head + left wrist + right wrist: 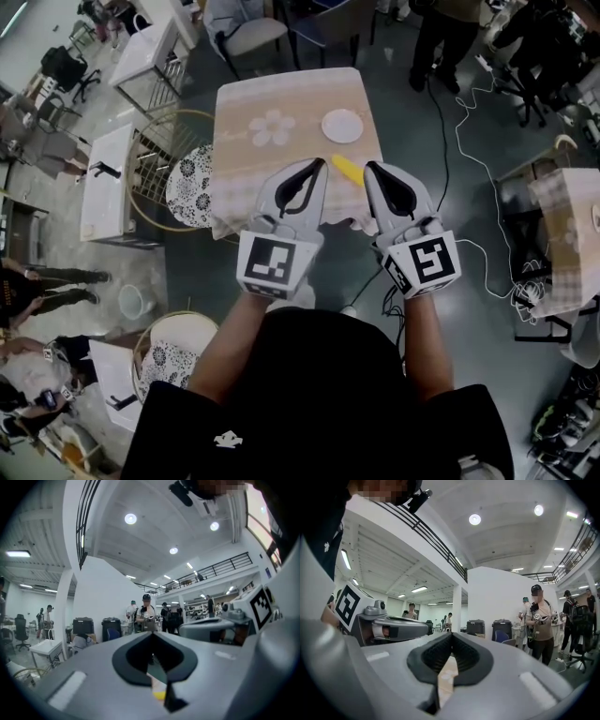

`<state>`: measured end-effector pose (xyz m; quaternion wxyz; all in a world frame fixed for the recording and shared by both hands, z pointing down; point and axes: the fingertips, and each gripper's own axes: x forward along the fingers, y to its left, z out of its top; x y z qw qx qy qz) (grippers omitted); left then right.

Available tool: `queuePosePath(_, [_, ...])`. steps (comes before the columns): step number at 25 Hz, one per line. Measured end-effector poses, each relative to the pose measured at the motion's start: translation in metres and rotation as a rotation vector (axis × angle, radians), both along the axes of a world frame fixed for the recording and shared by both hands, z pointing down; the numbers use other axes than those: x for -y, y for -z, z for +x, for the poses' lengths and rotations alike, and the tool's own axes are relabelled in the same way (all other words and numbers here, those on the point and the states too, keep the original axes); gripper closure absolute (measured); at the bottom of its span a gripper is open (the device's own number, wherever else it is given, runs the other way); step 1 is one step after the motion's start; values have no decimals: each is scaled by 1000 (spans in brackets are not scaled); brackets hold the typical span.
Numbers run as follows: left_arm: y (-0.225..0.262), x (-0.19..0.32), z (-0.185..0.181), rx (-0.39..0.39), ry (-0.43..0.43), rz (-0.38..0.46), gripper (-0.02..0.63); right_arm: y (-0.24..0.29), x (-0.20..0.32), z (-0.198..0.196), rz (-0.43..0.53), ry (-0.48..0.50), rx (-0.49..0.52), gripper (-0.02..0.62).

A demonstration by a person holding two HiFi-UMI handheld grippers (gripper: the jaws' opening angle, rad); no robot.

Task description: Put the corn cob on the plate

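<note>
Task status: not started.

The yellow corn cob [348, 170] lies on the beige patterned-cloth tabletop [246, 178], near its front edge. It is apart from the round white plate [342, 126], which stands empty further back.

- Left tongs [317, 169]: closed, nothing gripped. In the left gripper view, a sliver of the cob shows through the gap beneath their joined tips.
- Right tongs [373, 171]: closed, nothing gripped.

Both are held level at the front edge, flanking the cob; no contact is visible in the head view.

Remaining steps: open one pair of tongs, grip the cob, carry it to the plate, release.
</note>
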<state>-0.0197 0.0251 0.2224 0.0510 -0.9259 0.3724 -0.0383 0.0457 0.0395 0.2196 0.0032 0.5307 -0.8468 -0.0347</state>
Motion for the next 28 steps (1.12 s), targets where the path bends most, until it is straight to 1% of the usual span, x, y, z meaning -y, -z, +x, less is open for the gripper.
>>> queuePosePath(5, [-6,30,-11,-14,-13,-23,597,-4,28,-3,-18,-43,-1,594])
queuePosePath(8, [-12,44,-16,-14,-30,-30,597,-8,41,-6,-31,-69,-8,594])
queuePosePath(12, [-15,61,-20,-36,-58,-59,597,-11,55,-8,-53,-107,-21,594])
queuePosePath(15, [-17,68,-24,-58,-86,-73,597,-16,62,-12,-70,-136,-24,594])
queuePosePath(19, [-26,74,-28,-56,-142,-73,597,-24,70,-17,-94,-170,-18,594])
queuePosePath(21, [-30,77,-28,-69,-160,-92,598,-27,73,-18,-106,-177,-24,594])
queuePosePath(23, [-29,81,-30,-83,-157,-121,597,-30,77,-19,-115,-187,-35,594])
queuePosePath(24, [-30,82,-31,-79,-162,-120,597,-31,78,-20,-116,-192,-39,594])
queuePosePath(26, [-34,86,-32,-60,-186,-92,598,-31,80,-20,-114,-199,-47,594])
queuePosePath(28, [-37,89,-31,-60,-198,-84,597,-32,81,-19,-115,-203,-54,594])
